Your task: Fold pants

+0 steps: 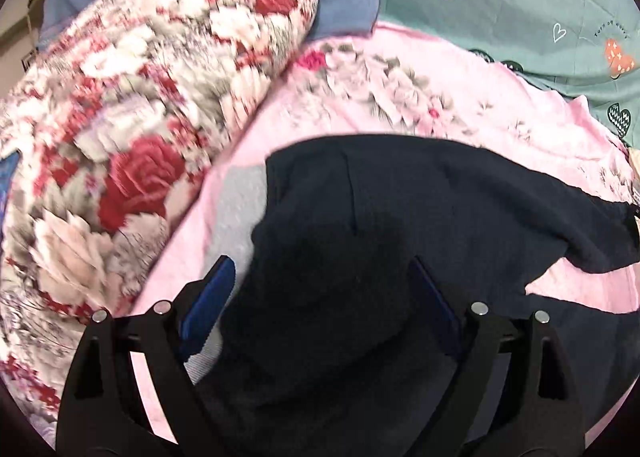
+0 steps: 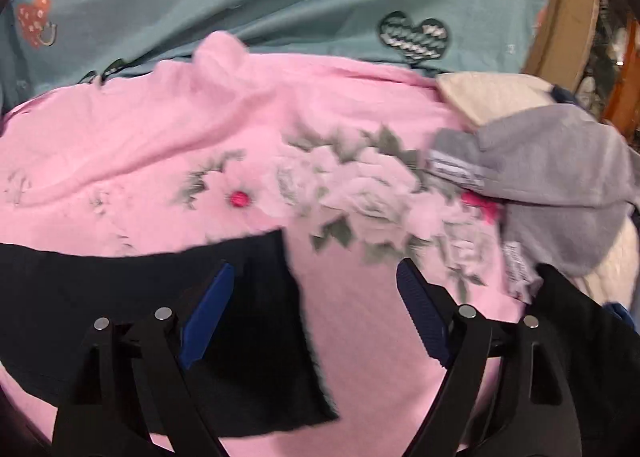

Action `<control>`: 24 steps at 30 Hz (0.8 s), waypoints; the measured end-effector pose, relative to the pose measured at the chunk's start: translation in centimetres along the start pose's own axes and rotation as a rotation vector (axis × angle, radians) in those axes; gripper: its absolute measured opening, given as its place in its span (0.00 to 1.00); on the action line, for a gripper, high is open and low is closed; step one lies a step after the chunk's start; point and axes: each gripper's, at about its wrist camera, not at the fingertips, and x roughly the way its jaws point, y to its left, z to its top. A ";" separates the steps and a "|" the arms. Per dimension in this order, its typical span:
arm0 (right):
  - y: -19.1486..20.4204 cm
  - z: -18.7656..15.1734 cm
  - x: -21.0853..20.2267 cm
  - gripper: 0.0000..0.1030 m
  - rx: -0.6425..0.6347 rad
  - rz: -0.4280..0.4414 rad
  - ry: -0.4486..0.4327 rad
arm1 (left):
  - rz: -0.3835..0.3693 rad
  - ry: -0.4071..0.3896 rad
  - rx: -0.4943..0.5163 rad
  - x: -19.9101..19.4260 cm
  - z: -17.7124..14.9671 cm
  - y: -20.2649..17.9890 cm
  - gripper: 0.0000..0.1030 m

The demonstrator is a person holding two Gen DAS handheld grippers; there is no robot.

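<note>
Dark navy pants [image 1: 400, 217] lie flat on a pink flowered blanket [image 1: 460, 105]. In the left wrist view my left gripper [image 1: 320, 277] hangs open over the pants' folded end, its blue pads [image 1: 212, 289] wide apart and not pressing the cloth. In the right wrist view one leg end of the pants [image 2: 248, 321] lies at the lower left. My right gripper [image 2: 316, 289] stands open above that end's right edge. Its left pad [image 2: 208, 309] is over the dark cloth and its right pad [image 2: 420, 313] over bare blanket. Nothing is gripped.
A thick rose-patterned quilt roll [image 1: 140, 117] lies left of the pants. A teal heart-print sheet [image 2: 280, 5] covers the far side. Grey and cream garments [image 2: 560, 185] are piled at the right, beside more black cloth [image 2: 592, 337] and a wooden frame [image 2: 568, 17].
</note>
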 end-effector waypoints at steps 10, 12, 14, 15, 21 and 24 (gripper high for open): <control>2.3 3.6 -0.8 0.08 -0.032 0.049 -0.068 | 0.067 -0.029 0.013 -0.6 0.3 0.6 0.87; 2.5 5.3 -1.5 0.09 -0.064 -0.023 -0.135 | 0.080 -0.036 0.025 -0.4 0.5 0.4 0.87; 3.6 6.0 0.7 0.09 -0.126 -0.097 -0.113 | 0.111 -0.026 0.029 0.4 0.6 0.4 0.87; 4.0 5.9 2.4 0.12 -0.154 -0.145 -0.083 | 0.119 -0.018 0.029 0.6 0.6 0.4 0.87; 3.9 3.8 1.2 0.43 -0.095 -0.318 -0.117 | 0.152 0.003 -0.001 1.4 0.5 1.8 0.88; 5.0 2.1 -3.3 0.43 -0.058 -0.008 -0.183 | 0.141 0.014 -0.008 2.1 0.6 2.0 0.88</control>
